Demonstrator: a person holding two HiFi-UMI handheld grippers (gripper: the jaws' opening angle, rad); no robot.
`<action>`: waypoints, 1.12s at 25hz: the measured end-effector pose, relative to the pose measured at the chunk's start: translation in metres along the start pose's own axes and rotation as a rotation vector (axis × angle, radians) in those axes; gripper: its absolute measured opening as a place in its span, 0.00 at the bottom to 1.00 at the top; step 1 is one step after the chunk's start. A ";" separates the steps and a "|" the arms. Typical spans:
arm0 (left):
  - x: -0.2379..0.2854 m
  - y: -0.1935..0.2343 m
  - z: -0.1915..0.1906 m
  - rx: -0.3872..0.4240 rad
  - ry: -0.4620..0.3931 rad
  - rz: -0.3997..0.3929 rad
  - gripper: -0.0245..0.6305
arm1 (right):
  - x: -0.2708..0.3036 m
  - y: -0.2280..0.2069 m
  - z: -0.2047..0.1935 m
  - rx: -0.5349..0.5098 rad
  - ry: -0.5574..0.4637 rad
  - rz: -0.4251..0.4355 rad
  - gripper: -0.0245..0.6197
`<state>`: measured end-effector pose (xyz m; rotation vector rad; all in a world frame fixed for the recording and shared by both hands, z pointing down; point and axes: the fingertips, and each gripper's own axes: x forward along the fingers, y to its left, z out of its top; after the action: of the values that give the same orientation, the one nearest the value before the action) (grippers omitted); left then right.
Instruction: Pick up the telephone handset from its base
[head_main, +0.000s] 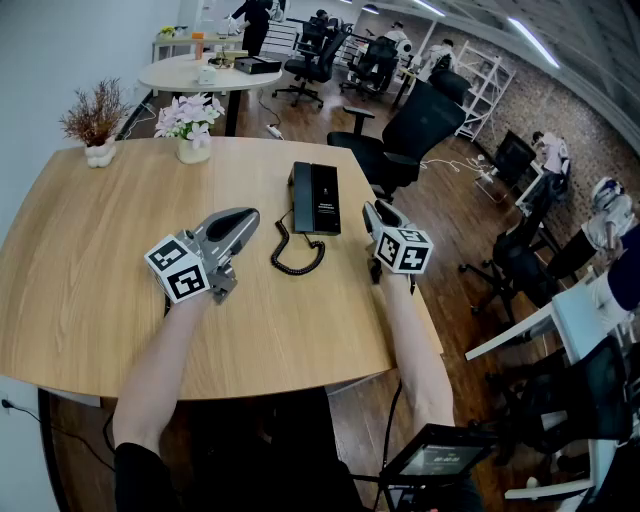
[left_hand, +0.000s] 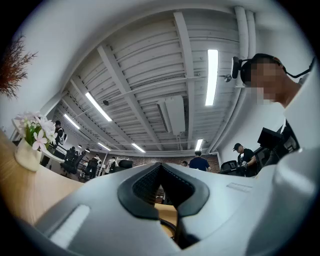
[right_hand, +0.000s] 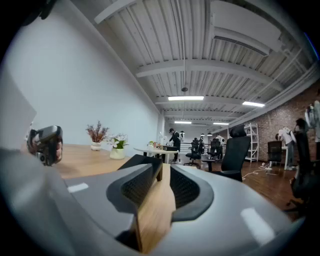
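Observation:
A black telephone (head_main: 316, 198) lies on the wooden table (head_main: 100, 260), far of centre, with the handset along the left side of its base. Its coiled cord (head_main: 297, 256) loops toward me. My left gripper (head_main: 252, 214) hovers left of the cord, tilted upward, jaws shut with nothing in them; the left gripper view shows the pads (left_hand: 145, 182) meeting under the ceiling. My right gripper (head_main: 370, 207) sits just right of the telephone, near the table's right edge. It is level and open, and bare table wood shows between its pads (right_hand: 137, 190).
A pot of pale pink flowers (head_main: 190, 125) and a pot of dried reddish twigs (head_main: 95, 120) stand at the table's far left. A black office chair (head_main: 420, 125) is beyond the far right edge. A round table (head_main: 205, 72) and people are farther back.

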<state>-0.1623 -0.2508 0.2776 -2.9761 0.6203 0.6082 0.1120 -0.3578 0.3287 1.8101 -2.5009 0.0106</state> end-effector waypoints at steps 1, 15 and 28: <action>-0.001 -0.008 0.002 -0.007 -0.001 0.022 0.04 | 0.005 -0.004 0.001 -0.013 0.008 0.000 0.20; 0.009 0.059 -0.032 -0.150 -0.029 0.177 0.05 | 0.074 -0.033 -0.036 0.026 0.050 0.077 0.19; 0.067 0.132 -0.096 -0.453 0.219 0.347 0.59 | 0.054 -0.010 -0.031 0.056 0.058 0.153 0.19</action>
<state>-0.1221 -0.4091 0.3450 -3.4136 1.1794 0.4951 0.1057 -0.4109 0.3615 1.6069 -2.6159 0.1386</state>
